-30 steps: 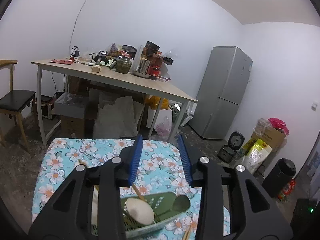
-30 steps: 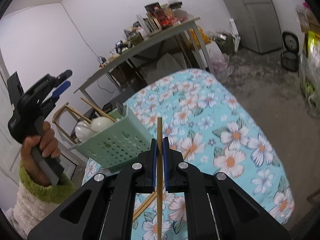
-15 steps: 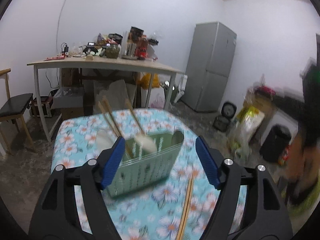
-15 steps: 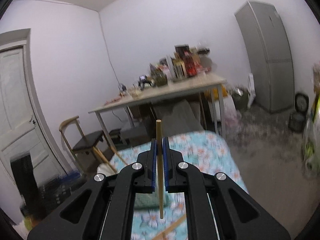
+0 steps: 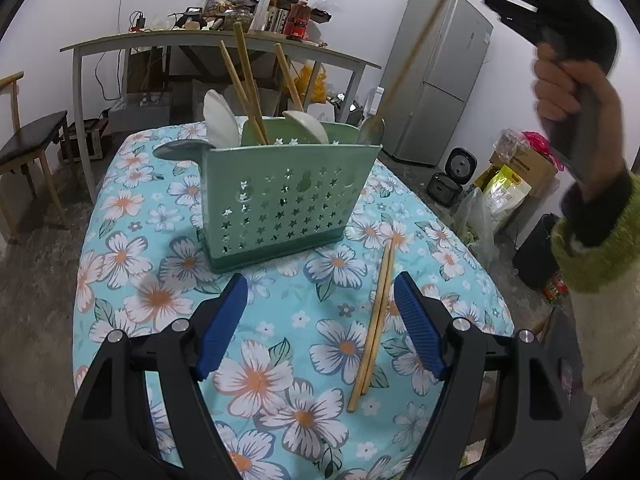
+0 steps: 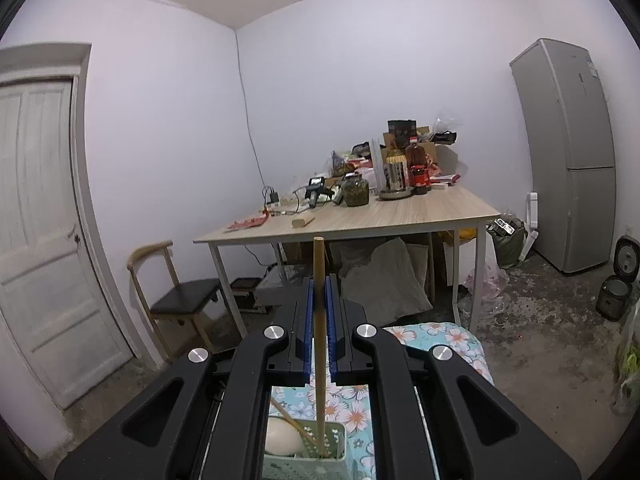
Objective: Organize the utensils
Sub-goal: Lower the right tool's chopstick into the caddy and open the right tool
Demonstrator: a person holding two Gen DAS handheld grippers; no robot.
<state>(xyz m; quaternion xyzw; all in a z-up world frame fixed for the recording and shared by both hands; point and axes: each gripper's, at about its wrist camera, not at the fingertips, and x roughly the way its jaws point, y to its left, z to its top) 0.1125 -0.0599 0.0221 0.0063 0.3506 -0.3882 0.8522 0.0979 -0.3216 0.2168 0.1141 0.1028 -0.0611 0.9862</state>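
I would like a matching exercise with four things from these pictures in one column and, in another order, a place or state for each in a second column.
Things:
1. left gripper
2. right gripper
3. pair of chopsticks
4. white spoon

Places or states:
A. lying flat on the flowered cloth
B. standing in the green basket
C. open, holding nothing
D. shut on one chopstick

Pairs: 1-C, 2-D, 3-A, 4-B

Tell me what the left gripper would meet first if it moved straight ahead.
Probably the green utensil caddy, which stands directly ahead between the open fingers of the left gripper. Only flowered tablecloth lies before it; the two chopsticks lie slightly right.
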